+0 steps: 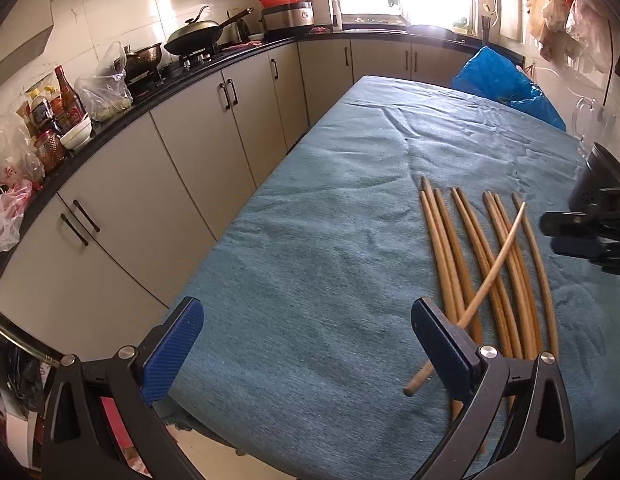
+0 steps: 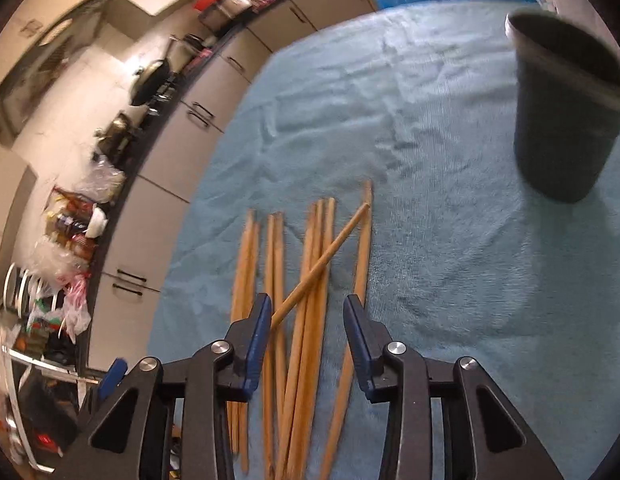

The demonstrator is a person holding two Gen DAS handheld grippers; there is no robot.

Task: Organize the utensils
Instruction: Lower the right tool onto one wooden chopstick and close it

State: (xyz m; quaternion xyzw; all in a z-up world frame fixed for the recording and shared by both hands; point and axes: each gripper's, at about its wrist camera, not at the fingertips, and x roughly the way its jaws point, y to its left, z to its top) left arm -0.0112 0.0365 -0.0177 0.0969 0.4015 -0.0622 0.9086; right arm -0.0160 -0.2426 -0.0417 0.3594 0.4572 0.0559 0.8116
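Note:
Several wooden chopsticks [image 1: 494,264] lie side by side on the blue tablecloth [image 1: 310,240], with one chopstick [image 1: 490,276] crossed diagonally on top. My left gripper [image 1: 306,344] is open and empty, left of the pile near the table's front edge. In the right wrist view my right gripper [image 2: 306,340] is open, hovering just above the near ends of the chopsticks [image 2: 310,280]; the crossed chopstick [image 2: 322,264] passes by its left finger. A dark cup [image 2: 566,112] stands to the far right. The right gripper also shows in the left wrist view [image 1: 586,236].
A blue plastic bag [image 1: 506,80] sits at the table's far right corner. A glass mug [image 1: 586,116] stands behind the dark cup [image 1: 598,176]. A kitchen counter [image 1: 110,128] with bottles, bags, pots and a wok runs along the left.

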